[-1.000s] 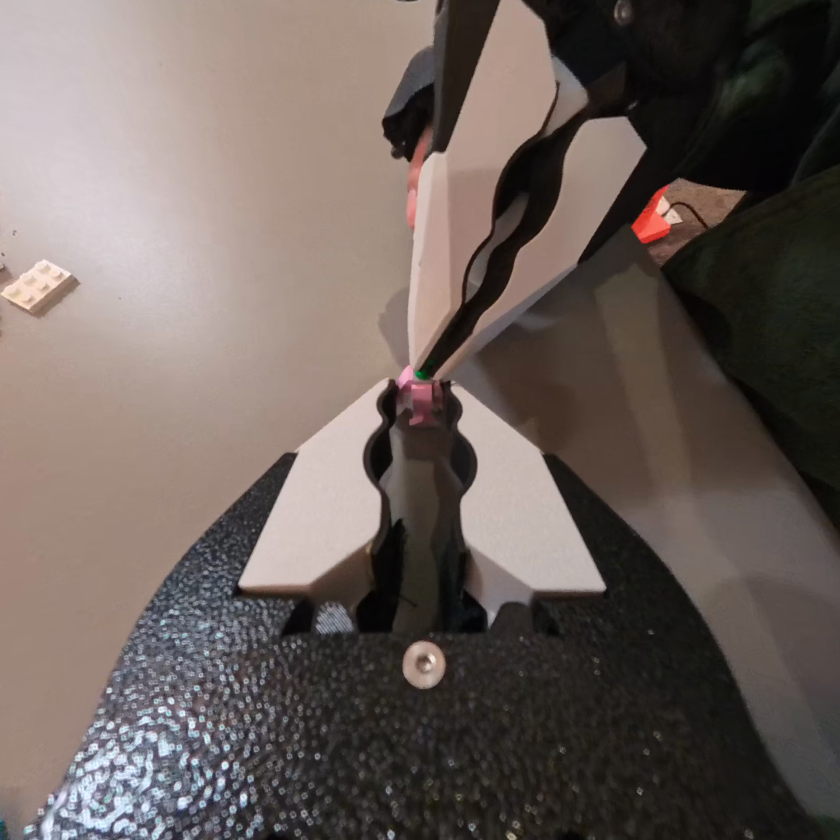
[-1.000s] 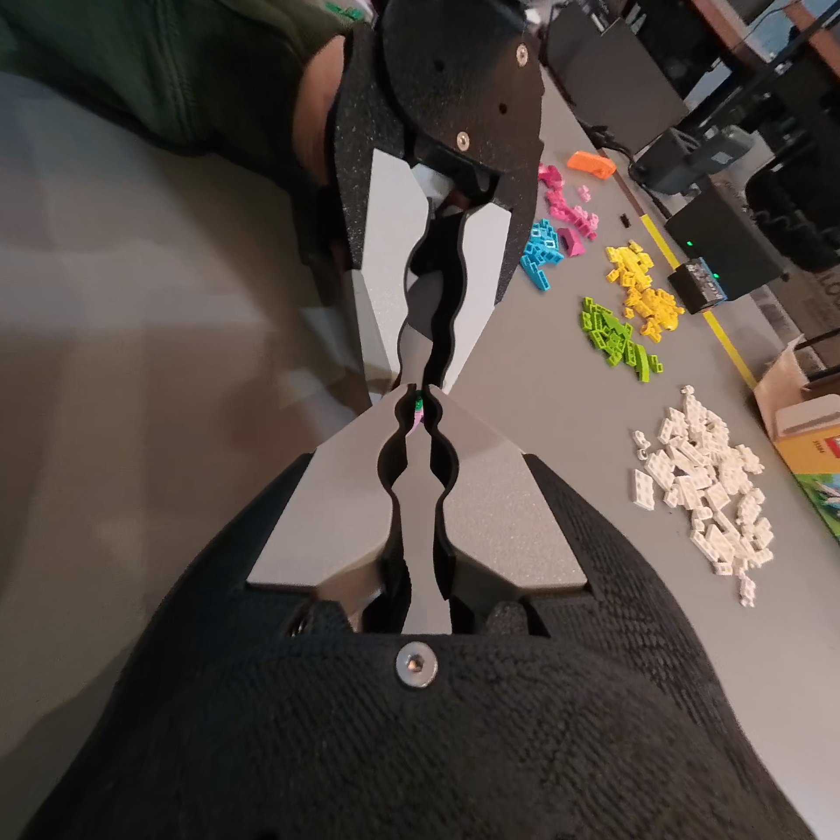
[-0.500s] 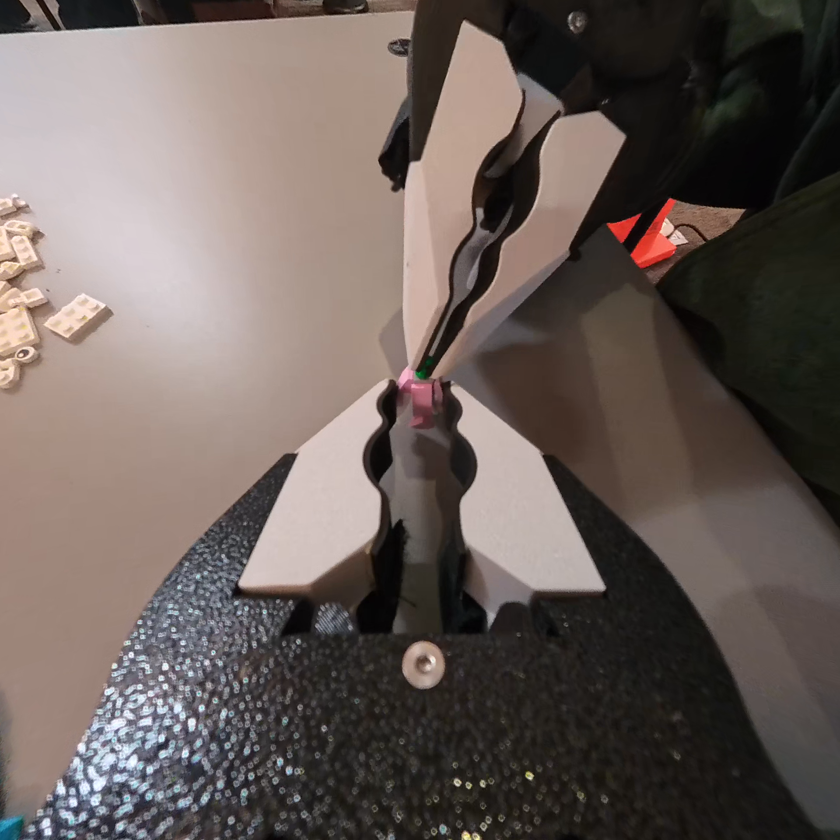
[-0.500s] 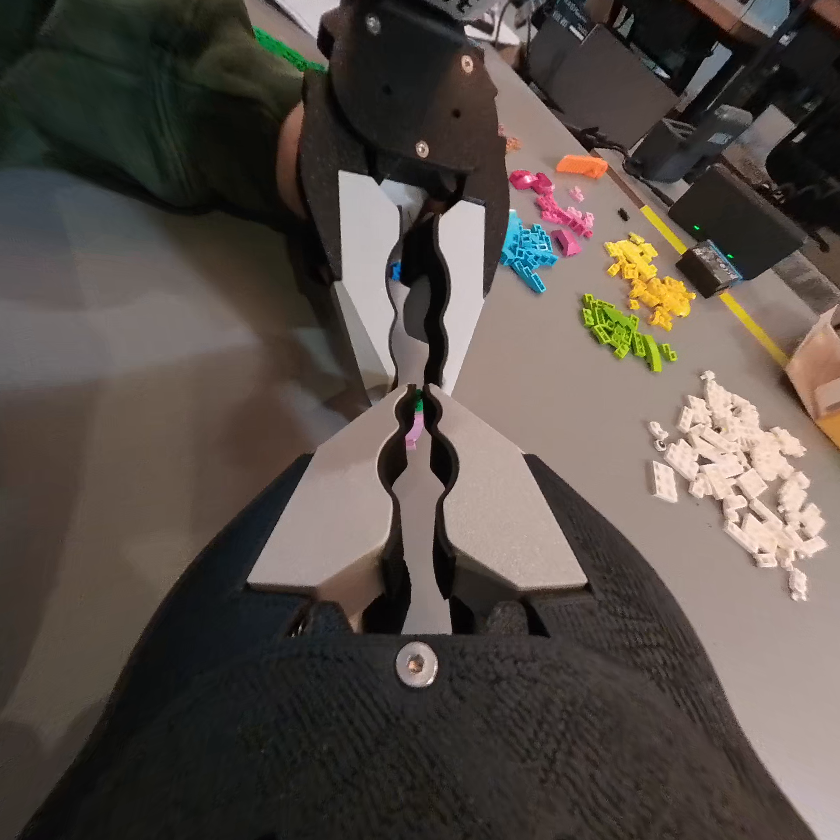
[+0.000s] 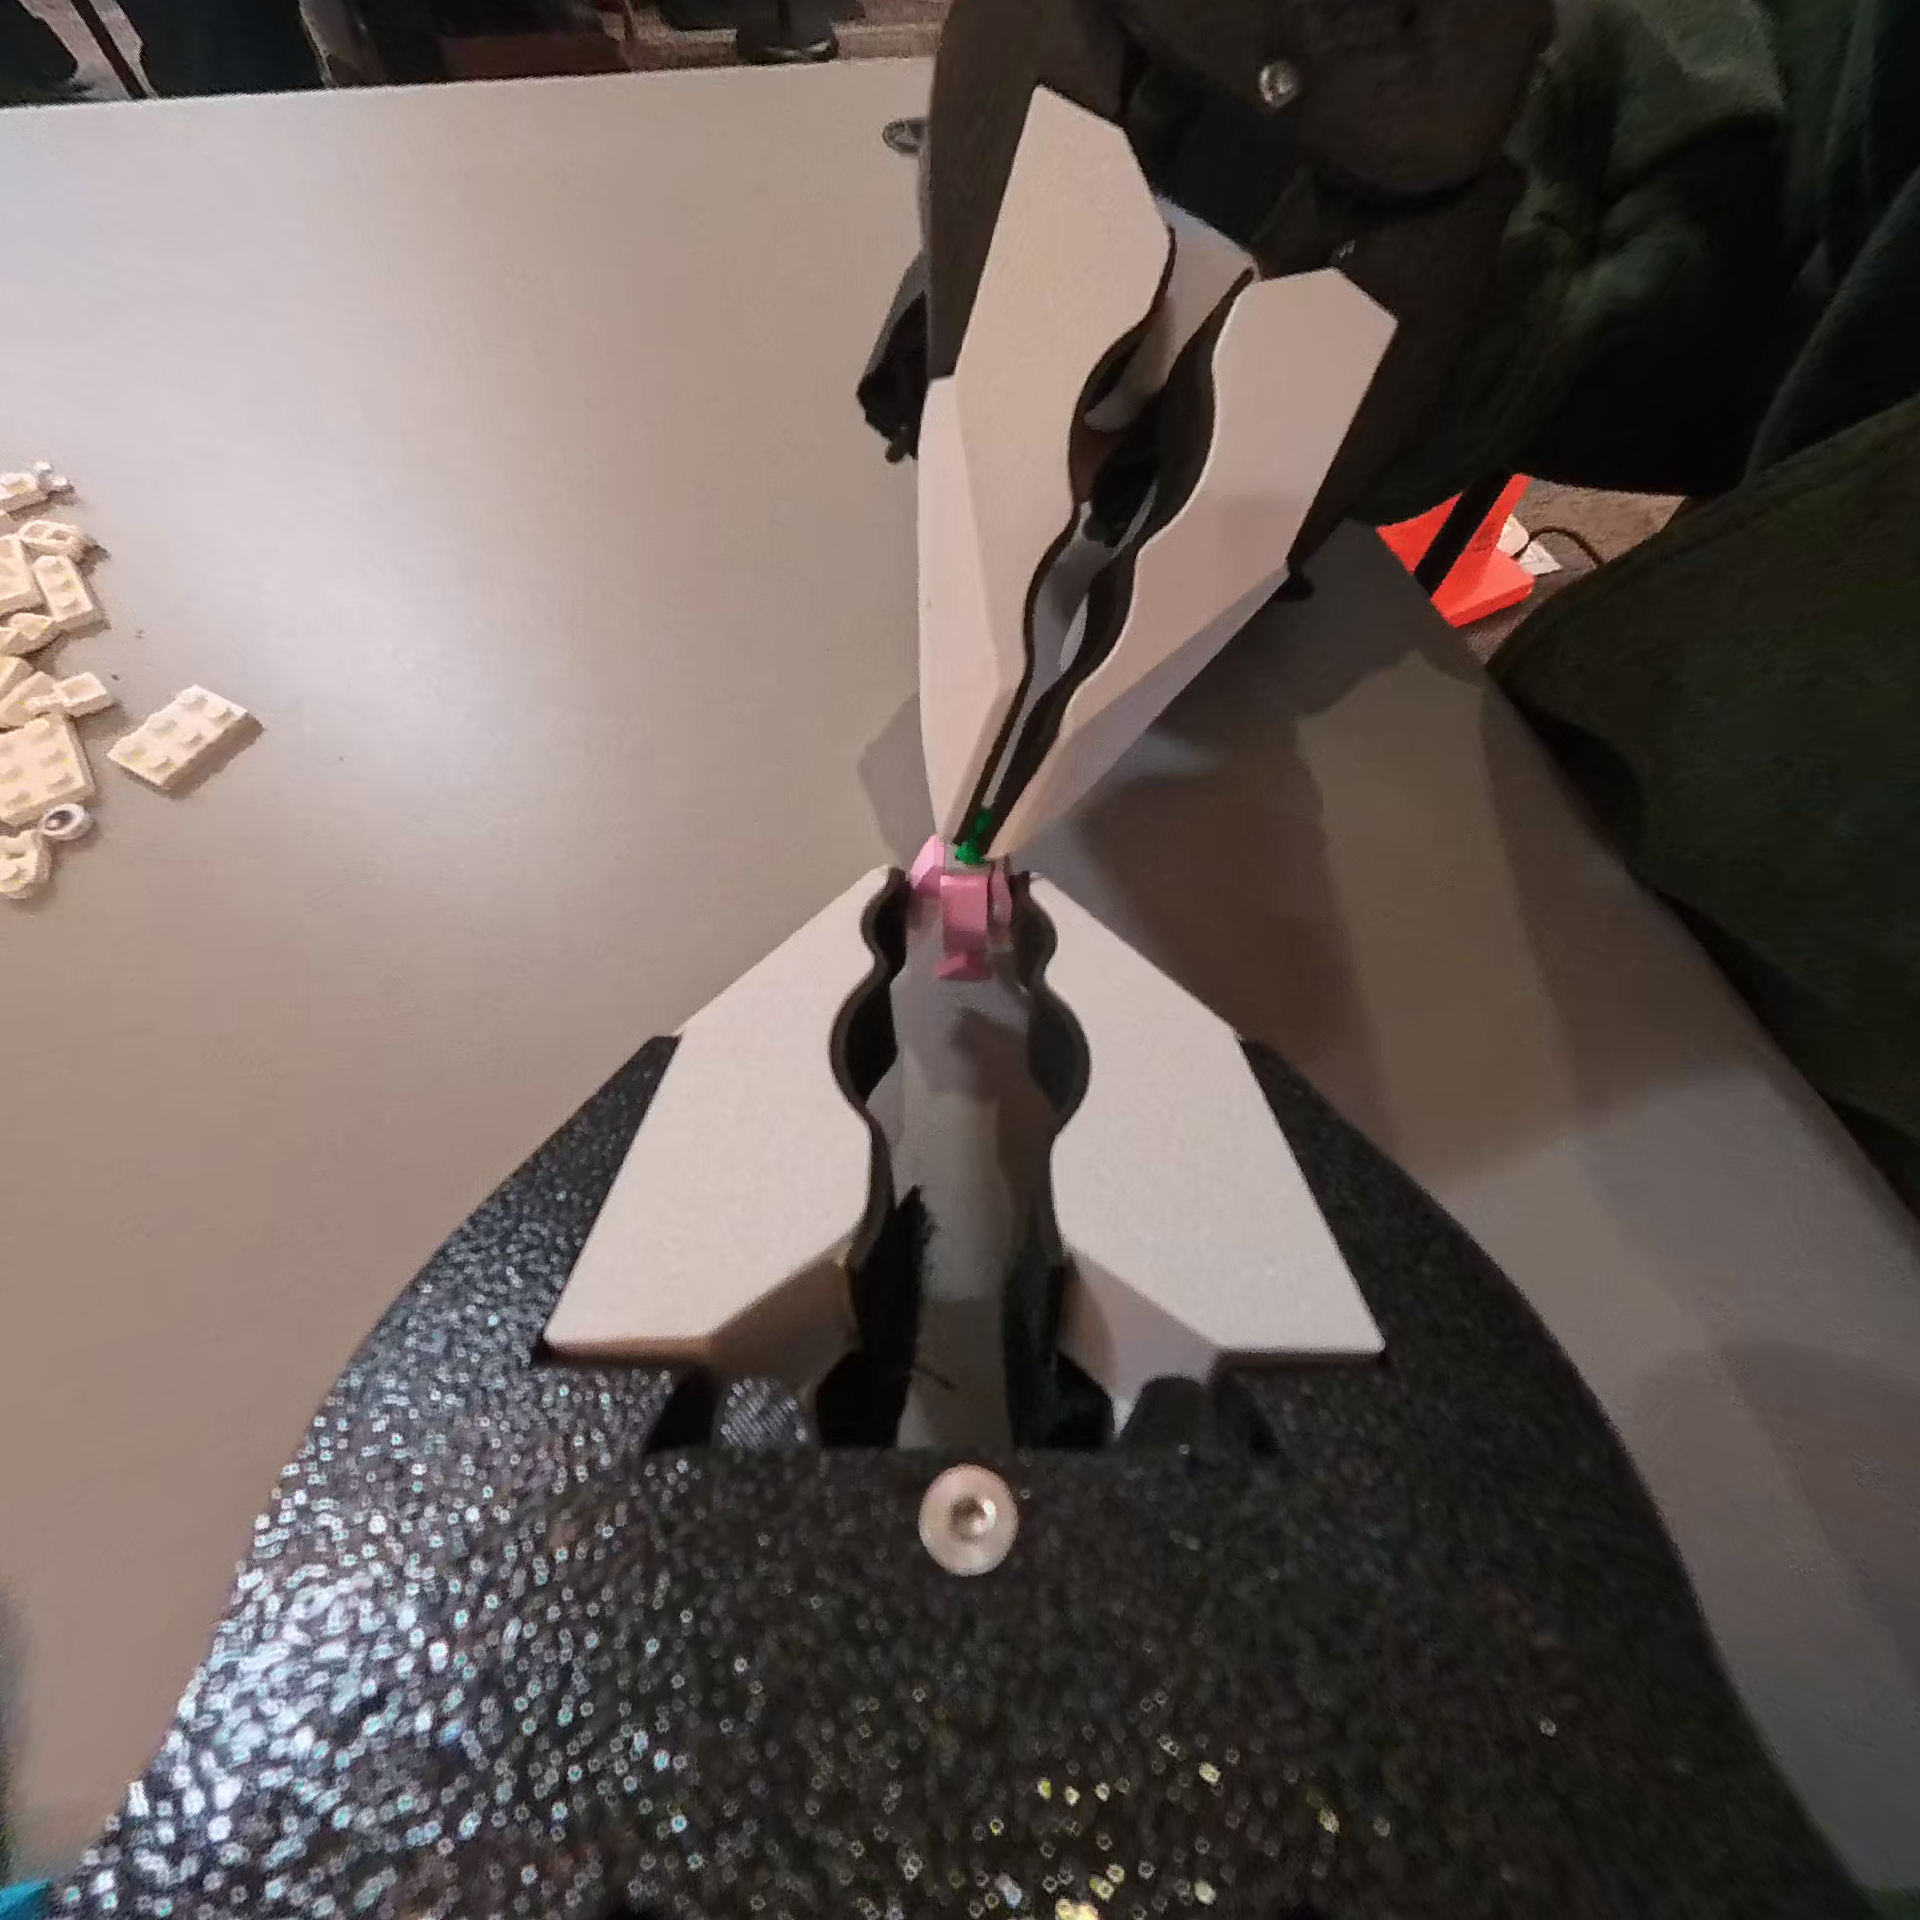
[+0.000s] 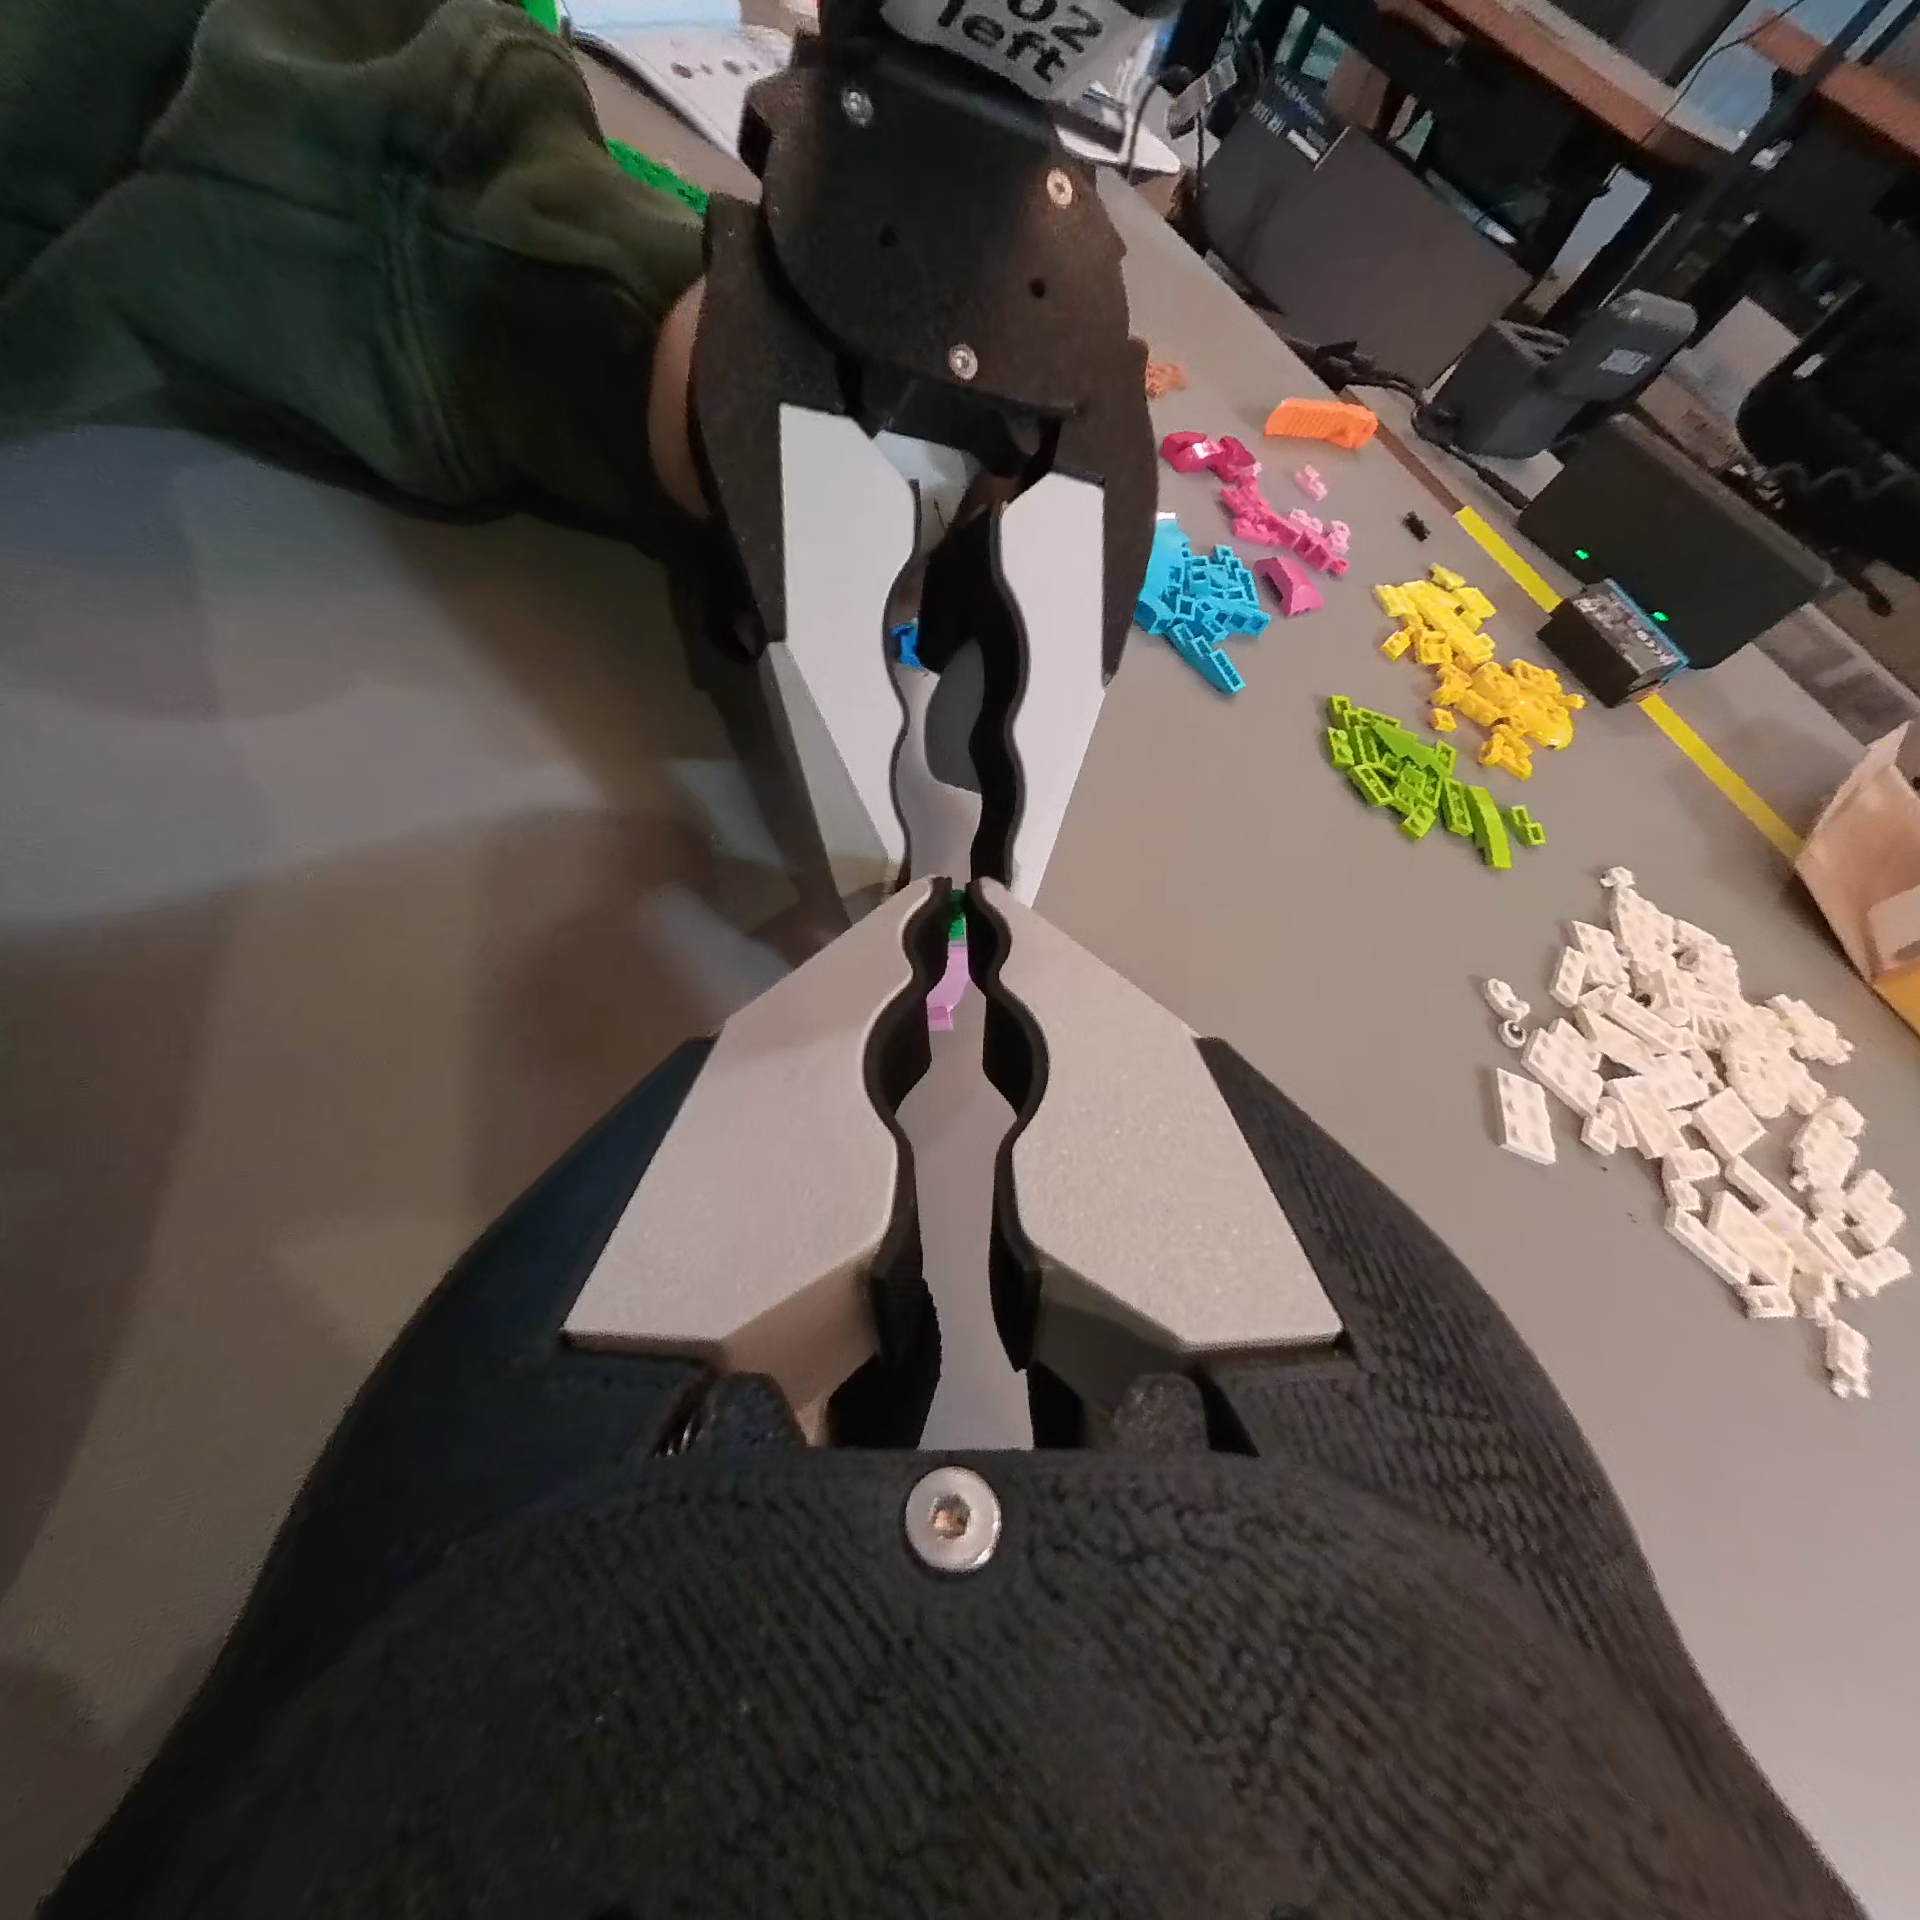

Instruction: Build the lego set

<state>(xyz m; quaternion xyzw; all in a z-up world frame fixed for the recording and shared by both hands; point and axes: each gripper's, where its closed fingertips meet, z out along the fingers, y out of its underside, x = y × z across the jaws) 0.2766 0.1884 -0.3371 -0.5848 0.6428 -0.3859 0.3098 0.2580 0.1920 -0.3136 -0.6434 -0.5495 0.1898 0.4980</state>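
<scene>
My left gripper (image 5: 958, 883) is shut on a small pink lego piece (image 5: 962, 912), held above the grey table. My right gripper (image 6: 958, 896) is shut on a tiny green lego piece (image 6: 952, 921). The two gripper tips meet, and the green piece (image 5: 971, 827) sits against the top of the pink piece, which also shows between my right fingers (image 6: 948, 992). In the left wrist view the right gripper (image 5: 977, 821) comes down from above. In the right wrist view the left gripper (image 6: 951, 883) points toward me from the far side.
Sorted lego piles lie on the table to the right: white (image 6: 1704, 1122), lime green (image 6: 1423, 779), yellow (image 6: 1475, 665), blue (image 6: 1195, 613), pink (image 6: 1268, 509). White pieces (image 5: 62, 665) also lie at the left. Dark boxes (image 6: 1662, 561) and a cardboard box (image 6: 1870, 873) stand at the table's far edge. Less than 4 cm separates the two grippers' tips.
Both grippers have stayed tip to tip with the pink and green pieces between them. Both have tilted together, so more of the table and the piles shows.
</scene>
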